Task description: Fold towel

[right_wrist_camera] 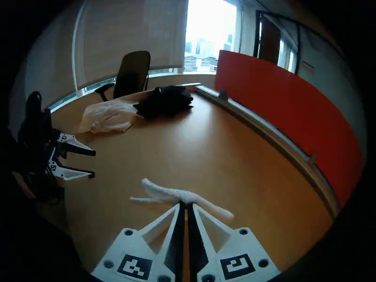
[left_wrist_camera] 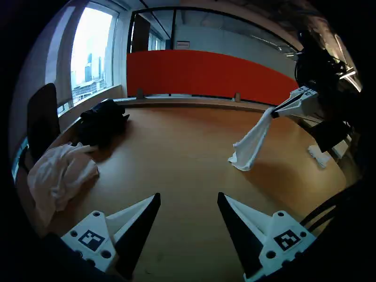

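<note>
One towel (right_wrist_camera: 169, 192), corner hidden in right tongs (right_wrist_camera: 186, 205), left tongs (left_wrist_camera: 188, 194) apart

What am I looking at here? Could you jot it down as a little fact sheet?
Surface: wooden table
Right gripper: fingers shut on towel
Towel: white, hanging, lower end seems to touch the table
Left gripper: fingers open, holding nothing, above the table
Also on table: white cloth in a heap, black cloth beside it
Background: red partition, chair, windows
</note>
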